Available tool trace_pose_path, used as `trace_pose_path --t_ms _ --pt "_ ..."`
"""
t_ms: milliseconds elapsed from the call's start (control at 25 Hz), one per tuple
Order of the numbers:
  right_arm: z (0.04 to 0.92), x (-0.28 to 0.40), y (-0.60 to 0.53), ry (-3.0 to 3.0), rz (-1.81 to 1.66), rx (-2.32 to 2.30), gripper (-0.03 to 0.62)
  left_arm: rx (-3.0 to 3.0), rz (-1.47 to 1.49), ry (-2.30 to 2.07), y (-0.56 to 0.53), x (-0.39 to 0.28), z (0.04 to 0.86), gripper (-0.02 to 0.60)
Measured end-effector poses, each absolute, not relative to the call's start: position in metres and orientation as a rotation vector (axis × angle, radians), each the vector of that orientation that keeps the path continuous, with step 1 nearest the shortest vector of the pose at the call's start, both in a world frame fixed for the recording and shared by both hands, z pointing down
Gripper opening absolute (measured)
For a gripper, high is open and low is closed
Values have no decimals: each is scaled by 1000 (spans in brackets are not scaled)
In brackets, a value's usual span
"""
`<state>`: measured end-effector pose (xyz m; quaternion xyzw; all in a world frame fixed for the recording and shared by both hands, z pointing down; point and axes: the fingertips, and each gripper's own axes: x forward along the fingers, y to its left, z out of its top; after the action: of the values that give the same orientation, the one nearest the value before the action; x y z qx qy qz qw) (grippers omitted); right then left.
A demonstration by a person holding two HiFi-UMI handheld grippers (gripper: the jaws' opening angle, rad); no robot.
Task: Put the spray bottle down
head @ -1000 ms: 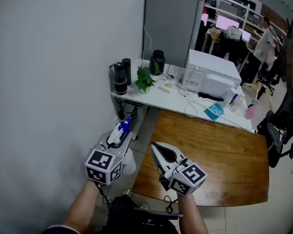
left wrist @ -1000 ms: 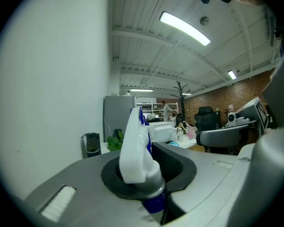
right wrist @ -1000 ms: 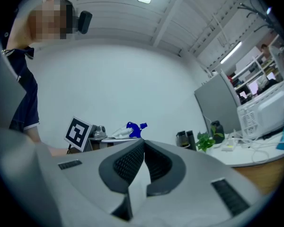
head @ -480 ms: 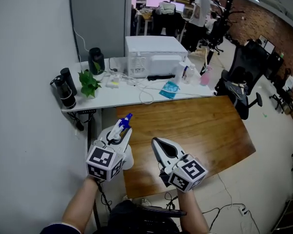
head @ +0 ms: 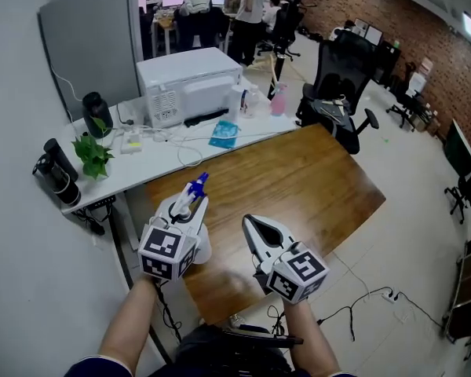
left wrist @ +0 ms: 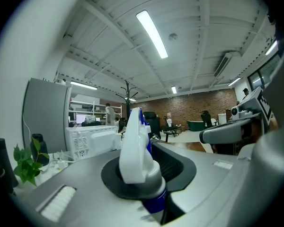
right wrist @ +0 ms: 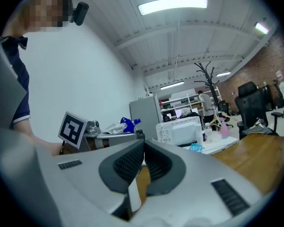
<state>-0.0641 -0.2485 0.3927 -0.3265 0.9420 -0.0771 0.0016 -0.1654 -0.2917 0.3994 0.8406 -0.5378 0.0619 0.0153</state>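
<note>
Pinching the spray bottle [left wrist: 135, 155] by its neck, the left gripper [head: 188, 205] is holding it over the wooden table [head: 314, 179], spray head poking past the fingertips. Just beside it, the right gripper [head: 249, 226] is hovering, fingers pressed together with nothing between them.

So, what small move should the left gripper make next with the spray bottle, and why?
Probably bring the spray bottle forward over the wooden table and lower it until it stands there. The left gripper is shut on it and holds it in the air at the table's near edge, and the wood just ahead looks bare.
</note>
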Motion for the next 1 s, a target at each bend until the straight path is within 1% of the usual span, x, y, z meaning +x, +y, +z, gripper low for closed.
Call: trace_pose_path --t_ms 240,440,1000 --pt "406 -54 -255 2947 -252 -1120 0 2663 196 -1607 -320 -148 412 72" --pt "417 -47 -261 2946 -274 -1185 0 2716 121 -1569 -349 -129 415 72" --pt "438 -22 -259 2930 -317 -1282 0 2834 117 -1534 -399 -86 437 72"
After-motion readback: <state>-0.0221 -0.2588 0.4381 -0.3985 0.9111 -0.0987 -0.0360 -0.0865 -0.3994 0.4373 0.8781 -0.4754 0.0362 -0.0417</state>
